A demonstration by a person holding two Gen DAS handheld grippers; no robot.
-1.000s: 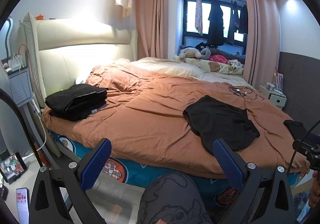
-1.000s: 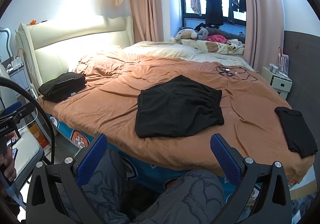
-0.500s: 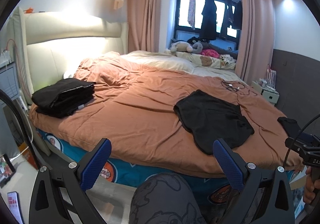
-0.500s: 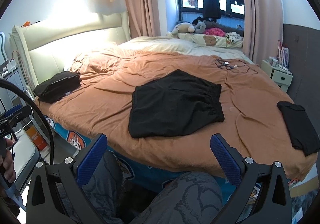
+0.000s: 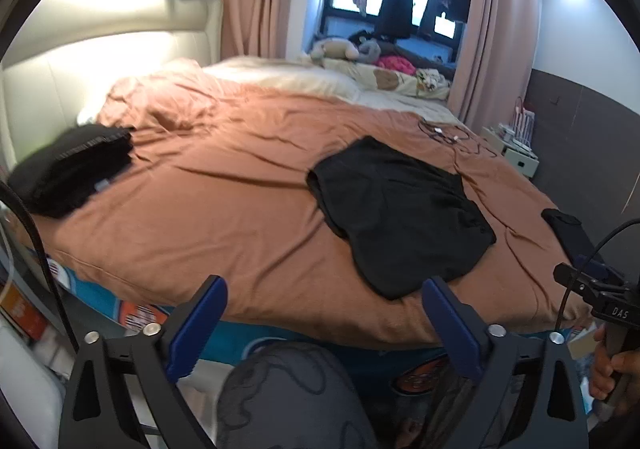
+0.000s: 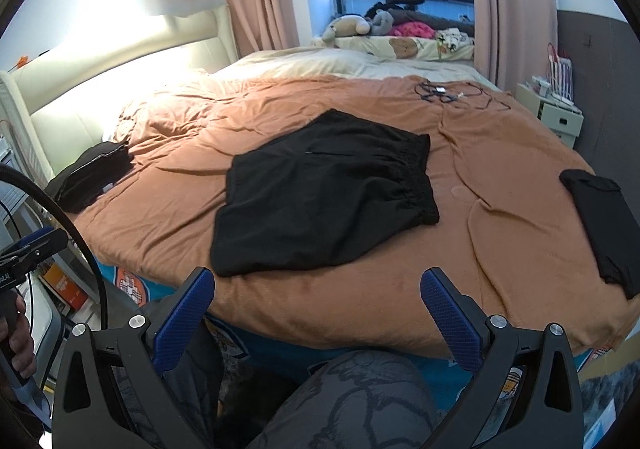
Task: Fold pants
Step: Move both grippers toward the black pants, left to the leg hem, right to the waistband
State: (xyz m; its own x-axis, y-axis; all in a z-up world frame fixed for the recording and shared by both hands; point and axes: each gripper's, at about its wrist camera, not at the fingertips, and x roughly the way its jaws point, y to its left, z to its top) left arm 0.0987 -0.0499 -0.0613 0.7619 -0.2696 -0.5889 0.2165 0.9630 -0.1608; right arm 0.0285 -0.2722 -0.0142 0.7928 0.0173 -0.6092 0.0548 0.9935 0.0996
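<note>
A stack of folded dark clothes (image 6: 90, 177) lies at the left edge of the bed (image 6: 500, 257), near the headboard. The black pants (image 6: 320, 195) are spread flat on the orange cover around the middle of the bed, towards its near edge. A folded black garment (image 6: 604, 225) sits at the bed's right edge. The left gripper (image 5: 322, 323) has just been closing slightly, jaws wide apart with nothing between them. The right gripper (image 6: 316, 313) hangs before the bed's near edge, jaws apart and empty.
</note>
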